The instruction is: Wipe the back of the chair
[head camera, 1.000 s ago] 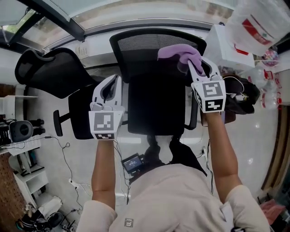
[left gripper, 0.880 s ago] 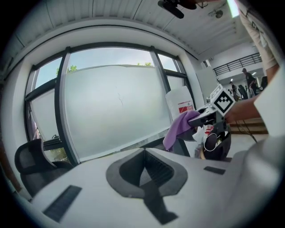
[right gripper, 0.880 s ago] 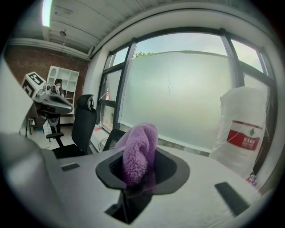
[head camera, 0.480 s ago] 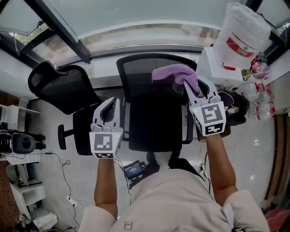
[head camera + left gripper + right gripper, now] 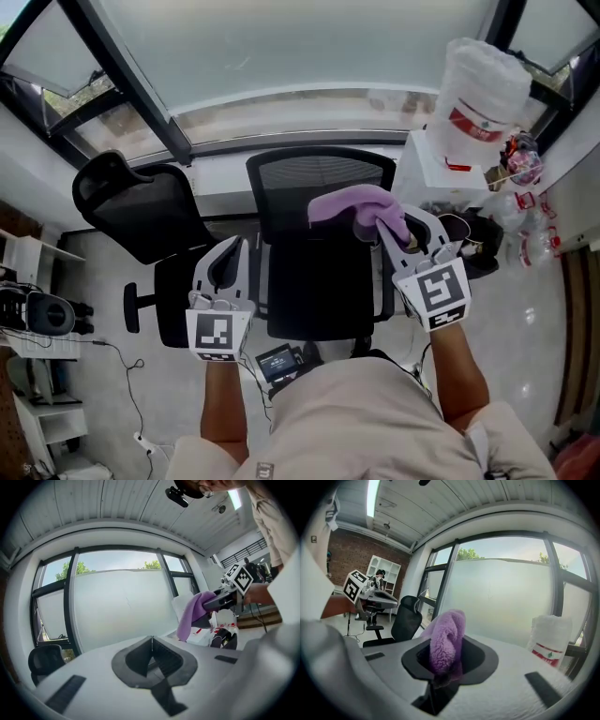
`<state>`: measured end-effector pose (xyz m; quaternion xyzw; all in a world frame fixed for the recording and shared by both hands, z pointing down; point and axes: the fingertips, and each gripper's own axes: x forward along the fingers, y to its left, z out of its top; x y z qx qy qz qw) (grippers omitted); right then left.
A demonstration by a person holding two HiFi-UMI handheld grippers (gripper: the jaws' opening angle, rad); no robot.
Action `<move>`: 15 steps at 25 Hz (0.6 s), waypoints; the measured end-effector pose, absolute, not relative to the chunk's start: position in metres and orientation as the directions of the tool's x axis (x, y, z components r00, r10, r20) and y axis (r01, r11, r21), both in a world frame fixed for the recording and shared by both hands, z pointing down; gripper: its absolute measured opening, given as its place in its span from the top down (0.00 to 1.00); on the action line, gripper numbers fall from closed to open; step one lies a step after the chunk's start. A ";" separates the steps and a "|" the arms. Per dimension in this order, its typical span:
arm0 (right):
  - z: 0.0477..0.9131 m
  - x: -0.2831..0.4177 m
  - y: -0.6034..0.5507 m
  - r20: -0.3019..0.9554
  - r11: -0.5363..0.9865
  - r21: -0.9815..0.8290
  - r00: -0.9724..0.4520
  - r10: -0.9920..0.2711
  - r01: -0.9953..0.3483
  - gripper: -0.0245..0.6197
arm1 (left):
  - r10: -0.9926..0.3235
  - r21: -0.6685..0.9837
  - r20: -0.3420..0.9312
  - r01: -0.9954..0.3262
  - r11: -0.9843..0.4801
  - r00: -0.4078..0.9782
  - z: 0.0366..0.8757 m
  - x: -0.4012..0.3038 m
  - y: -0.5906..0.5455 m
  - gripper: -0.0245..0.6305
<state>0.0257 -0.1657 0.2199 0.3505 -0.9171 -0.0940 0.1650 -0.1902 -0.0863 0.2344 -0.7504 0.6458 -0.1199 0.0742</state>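
Observation:
A black office chair stands below me in the head view, its mesh back (image 5: 319, 178) farthest from me and its seat (image 5: 323, 281) nearer. My right gripper (image 5: 396, 228) is shut on a purple cloth (image 5: 356, 206), which lies over the lower right of the mesh back. The right gripper view shows the cloth (image 5: 447, 639) bunched between the jaws. My left gripper (image 5: 230, 251) hovers by the seat's left edge; its jaws meet with nothing between them (image 5: 152, 641). The left gripper view also catches the cloth (image 5: 194, 613).
A second black chair (image 5: 141, 206) stands to the left, close by. At the right are a white cabinet (image 5: 441, 159) with a big plastic bag (image 5: 478, 84) on it, and bottles (image 5: 525, 159). A window wall runs behind. A small device (image 5: 277, 358) lies on the floor.
The right gripper has drawn the cloth down from the top right of the chair back toward me. The left gripper stays by the chair's left side. My head has tipped up.

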 end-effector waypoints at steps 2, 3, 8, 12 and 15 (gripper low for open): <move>0.215 0.026 -0.157 0.232 0.738 0.294 -0.703 -0.672 -0.607 0.84 | -0.988 -0.266 0.076 -0.952 -0.153 0.137 0.231 -0.190 -0.080 0.95; 0.213 0.026 -0.152 0.231 0.739 0.295 -0.705 -0.671 -0.606 0.84 | -0.988 -0.265 0.075 -0.952 -0.152 0.137 0.230 -0.191 -0.076 0.95; 0.206 0.027 -0.138 0.227 0.730 0.309 -0.698 -0.680 -0.610 0.84 | -0.987 -0.255 0.073 -0.954 -0.156 0.142 0.227 -0.194 -0.063 0.95; 0.204 0.029 -0.129 0.222 0.722 0.316 -0.692 -0.687 -0.615 0.84 | -0.986 -0.256 0.067 -0.953 -0.164 0.152 0.228 -0.194 -0.054 0.95; 0.205 0.030 -0.125 0.222 0.721 0.315 -0.690 -0.689 -0.617 0.84 | -0.986 -0.257 0.070 -0.952 -0.167 0.154 0.230 -0.192 -0.050 0.95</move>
